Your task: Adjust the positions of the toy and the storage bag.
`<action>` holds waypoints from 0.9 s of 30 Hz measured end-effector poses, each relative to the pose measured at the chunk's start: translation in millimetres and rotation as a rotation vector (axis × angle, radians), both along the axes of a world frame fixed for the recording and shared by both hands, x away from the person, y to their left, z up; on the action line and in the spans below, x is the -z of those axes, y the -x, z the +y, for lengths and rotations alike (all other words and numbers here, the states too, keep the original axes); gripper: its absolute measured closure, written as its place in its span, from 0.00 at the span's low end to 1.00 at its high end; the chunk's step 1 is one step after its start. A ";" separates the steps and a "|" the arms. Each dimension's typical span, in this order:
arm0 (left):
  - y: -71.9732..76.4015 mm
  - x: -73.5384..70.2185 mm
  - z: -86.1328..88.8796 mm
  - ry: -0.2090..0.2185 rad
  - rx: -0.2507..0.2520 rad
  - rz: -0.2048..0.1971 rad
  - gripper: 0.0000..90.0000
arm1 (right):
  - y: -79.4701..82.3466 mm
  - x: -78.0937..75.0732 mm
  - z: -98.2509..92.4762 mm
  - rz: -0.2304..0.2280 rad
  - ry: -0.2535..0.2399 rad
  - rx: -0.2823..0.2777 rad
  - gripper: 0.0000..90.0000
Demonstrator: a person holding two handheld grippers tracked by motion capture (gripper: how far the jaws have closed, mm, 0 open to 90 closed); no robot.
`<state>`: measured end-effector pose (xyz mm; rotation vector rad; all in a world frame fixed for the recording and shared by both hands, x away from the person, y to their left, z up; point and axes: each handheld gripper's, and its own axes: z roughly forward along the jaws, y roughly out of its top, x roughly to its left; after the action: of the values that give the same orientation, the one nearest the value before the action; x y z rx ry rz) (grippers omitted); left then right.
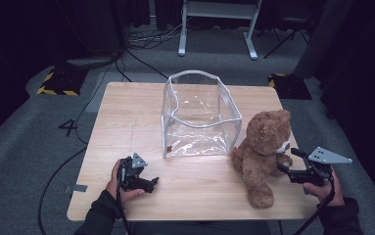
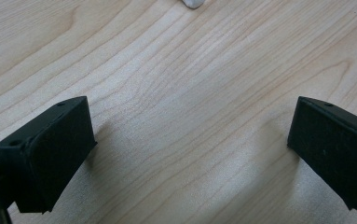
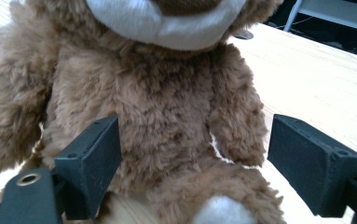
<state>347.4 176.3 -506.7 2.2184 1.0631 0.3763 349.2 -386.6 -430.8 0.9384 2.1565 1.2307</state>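
Brown plush fills the space between our right gripper's [image 3: 192,163] jaws: they stand spread wide on either side of the teddy bear's [image 1: 262,147] belly, released, with nothing pinched yet. From the high view we see the bear sitting upright at the right of the wooden table [image 1: 126,112], just beside the clear plastic bag [image 1: 199,115] that stands open-mouthed in the middle, the bear's near side about touching the bag's right corner. Our right gripper [image 1: 285,160] comes in from the bear's far side, level with its chest. Over on the left, our left gripper [image 1: 152,182] rests low over bare tabletop, and its own view shows its jaws wide apart above the wood grain, holding nothing.

We judge this to be the approach to the grasp, with the bear probably bound for the bag. Next we need to push in a little deeper and close firmly on the torso, since soft fur compresses and may slip; the left could steady the bag's rim.
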 end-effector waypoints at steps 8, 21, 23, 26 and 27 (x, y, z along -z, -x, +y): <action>0.0 0.0 0.0 0.000 0.000 0.000 0.01 | -6.0 -2.2 6.8 -0.005 -0.010 -0.010 0.19; 0.0 0.0 0.0 0.000 0.000 0.000 0.01 | -13.9 -4.5 14.8 0.003 -0.023 -0.023 0.20; 0.0 0.0 0.0 0.000 0.000 0.000 0.01 | -15.7 -6.0 18.6 0.002 -0.027 -0.021 0.20; 0.0 0.0 0.0 0.000 0.000 0.000 0.01 | -17.2 -6.6 21.5 0.004 -0.037 -0.025 0.20; 0.0 0.0 0.0 0.000 0.000 0.000 0.01 | -17.8 -6.6 22.1 0.005 -0.041 -0.025 0.20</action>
<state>347.4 176.3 -506.7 2.2188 1.0629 0.3765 366.9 -364.5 -424.2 0.9354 2.1603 1.2903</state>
